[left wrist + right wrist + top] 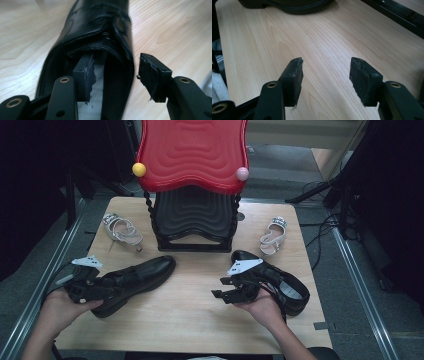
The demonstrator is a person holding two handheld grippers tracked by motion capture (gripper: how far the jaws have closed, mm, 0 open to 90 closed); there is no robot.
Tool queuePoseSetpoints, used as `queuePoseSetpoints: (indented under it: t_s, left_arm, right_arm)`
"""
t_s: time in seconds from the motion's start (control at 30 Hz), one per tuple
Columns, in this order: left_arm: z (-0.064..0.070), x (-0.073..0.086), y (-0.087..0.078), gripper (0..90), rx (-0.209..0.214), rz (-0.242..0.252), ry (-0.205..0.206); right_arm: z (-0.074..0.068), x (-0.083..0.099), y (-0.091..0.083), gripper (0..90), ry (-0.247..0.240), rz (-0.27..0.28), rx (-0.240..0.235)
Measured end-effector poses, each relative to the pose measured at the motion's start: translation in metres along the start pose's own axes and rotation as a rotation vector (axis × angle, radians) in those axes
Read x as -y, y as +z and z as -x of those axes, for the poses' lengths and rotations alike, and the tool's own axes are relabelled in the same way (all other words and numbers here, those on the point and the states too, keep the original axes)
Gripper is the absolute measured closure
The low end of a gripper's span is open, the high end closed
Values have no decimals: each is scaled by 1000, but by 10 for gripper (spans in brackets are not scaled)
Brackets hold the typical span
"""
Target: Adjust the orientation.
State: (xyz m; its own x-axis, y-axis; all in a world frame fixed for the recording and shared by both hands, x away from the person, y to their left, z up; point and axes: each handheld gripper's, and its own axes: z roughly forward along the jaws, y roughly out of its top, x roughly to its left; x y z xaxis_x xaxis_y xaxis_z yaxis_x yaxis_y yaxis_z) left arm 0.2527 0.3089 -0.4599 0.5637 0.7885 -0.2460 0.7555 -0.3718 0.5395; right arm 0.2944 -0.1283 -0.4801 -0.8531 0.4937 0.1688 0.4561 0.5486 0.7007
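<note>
Left tongs stand wide at the heel of a black leather dress shoe, one jaw down inside the shoe's opening and the other outside its side wall, not yet clamped. That shoe lies on the pale wooden desk, in front of and to the left of the black-and-red wavy plastic shoe rack, its toe pointing toward the rack. Right tongs also stand wide, holding nothing, over bare desk in front of the rack and just left of a second black leather shoe. Two silver strappy sandals flank the rack: one to its left, one to its right.
</note>
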Motion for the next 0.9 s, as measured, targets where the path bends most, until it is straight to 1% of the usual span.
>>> queuePoseSetpoints:
  t_s: [0.03,0.07,0.1,0.13,0.17,0.2,0.23,0.27,0.3,0.33,0.37,0.43,0.47,0.5,0.53,0.57,0.6,0.63,0.67,0.7,0.73,0.77,0.8,0.83,0.9]
  left_arm:
    - [0,-3,6,474,-6,-18,6]
    - [1,-5,12,484,-1,-27,15]
    - [3,-7,17,497,-5,-30,28]
    - [4,-9,22,521,-8,-31,39]
    - [7,-15,29,569,-7,-34,61]
    - [7,-15,29,602,-7,-34,61]
    - [8,-20,33,637,9,-59,50]
    - [10,-21,33,666,19,-62,55]
    - [10,-21,33,720,30,-66,62]
    - [10,-21,32,757,38,-70,51]
    - [9,-22,31,778,46,-70,38]
    - [11,-23,30,788,39,-67,39]
    - [17,-28,26,795,29,-45,34]
    - [17,-28,26,794,29,-45,34]
    - [27,-36,24,793,42,-31,47]
    - [27,-36,24,792,42,-31,47]
    - [33,-40,24,789,49,-18,65]
    - [47,-48,27,789,77,6,87]
    - [47,-48,27,788,77,6,87]
    - [59,-57,32,787,110,15,103]
    - [59,-57,32,788,110,15,103]
    - [65,-62,35,788,123,16,108]
    - [74,-71,43,788,151,11,87]
    - [78,-76,47,787,149,12,84]
    - [88,-84,56,787,140,3,99]
  right_arm:
    - [0,0,0,454,0,0,0]
    - [0,0,1,454,-5,-5,2]
    - [0,0,3,455,-8,-9,5]
    - [0,0,3,456,-5,-15,4]
    - [0,0,4,457,-4,-15,6]
    - [0,0,4,457,-4,-15,6]
    - [0,0,4,459,-1,-11,8]
    - [0,0,3,459,-2,-9,9]
    - [0,0,3,461,0,-8,10]
    - [1,0,3,462,-2,-5,10]
    - [1,0,3,465,-1,-3,8]
    - [1,0,2,466,1,1,11]
    - [1,-1,0,468,1,14,13]
    - [2,-1,-1,468,4,23,16]
    - [2,-1,-2,468,8,32,18]
    - [2,-1,-2,468,8,32,18]
    - [4,-1,-4,468,13,45,25]
    - [4,-1,-5,468,19,50,28]
    - [4,-1,-5,468,19,50,28]
    - [5,-1,-6,468,23,57,33]
    - [5,-1,-6,468,23,57,33]
    - [5,-1,-7,468,25,61,36]
    - [5,-1,-9,468,27,67,38]
    - [5,-1,-9,468,26,71,41]
    - [6,-1,-11,468,29,79,43]
